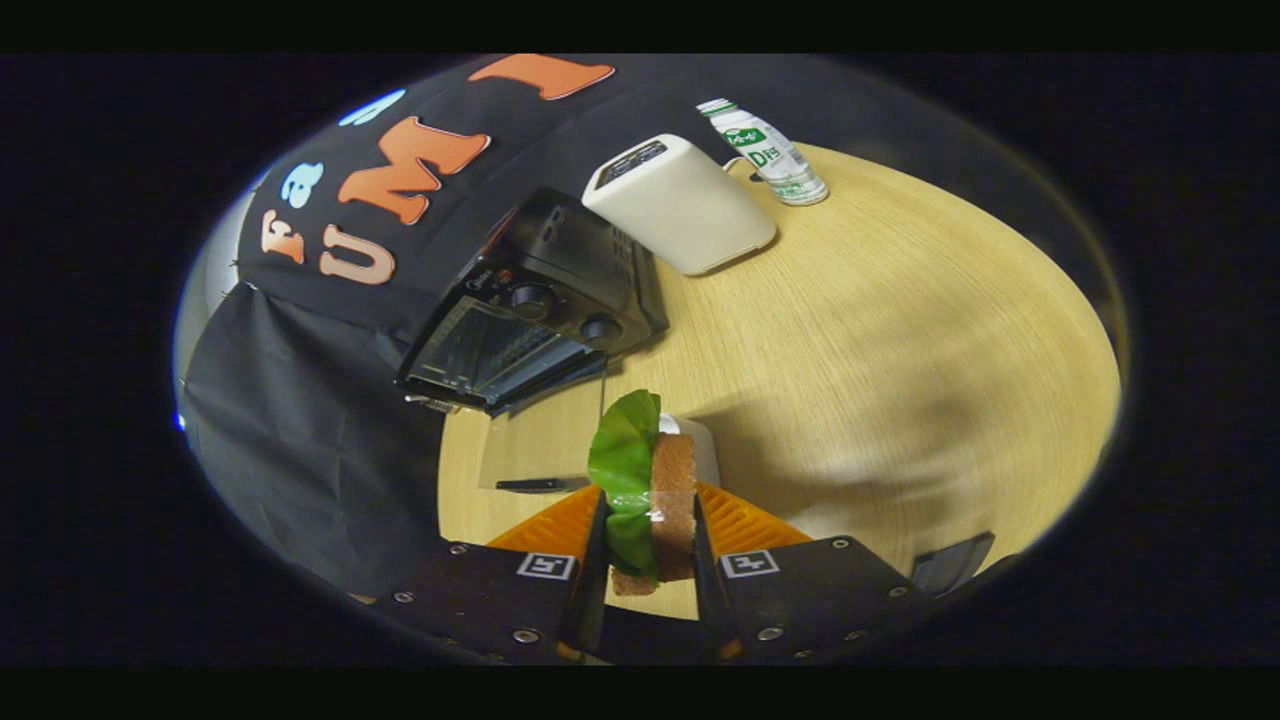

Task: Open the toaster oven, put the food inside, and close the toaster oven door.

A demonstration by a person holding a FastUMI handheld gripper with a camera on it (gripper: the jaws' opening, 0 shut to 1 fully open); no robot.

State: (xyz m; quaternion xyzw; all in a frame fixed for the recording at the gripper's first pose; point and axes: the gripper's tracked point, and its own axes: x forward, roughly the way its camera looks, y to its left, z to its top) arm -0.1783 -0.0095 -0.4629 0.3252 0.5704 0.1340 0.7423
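1. Here, in the lower middle of the picture, the gripper [650,535] has its two fingers pressed against either side of a sandwich [655,500] made of a brown bread slice with a bright green lettuce leaf on its left face; the food stands on edge, lifted above the table.
2. Just behind the sandwich, partly hidden by it, sits a small white object [700,445] whose shape cannot be made out.
3. Beyond the fingers, in the upper left of centre, lies a black toaster oven [540,310] with two round knobs; the whole scene appears tilted in this view.
4. The oven's glass door [545,435] is swung open, reaching toward the sandwich, with its dark handle [540,485] near the left finger.
5. Right of the oven, touching or just beside it, stands a cream-coloured rounded box-shaped appliance [680,205] with a dark panel on its top end.
6. Further up and right, near the table's far edge, stands a small clear plastic bottle [765,150] with a white cap and a green and white label.
7. Everything rests on a pale wood-grain table [900,320], which takes up the right half of the picture.
8. A black cloth booth wall [290,420] covers the left side.
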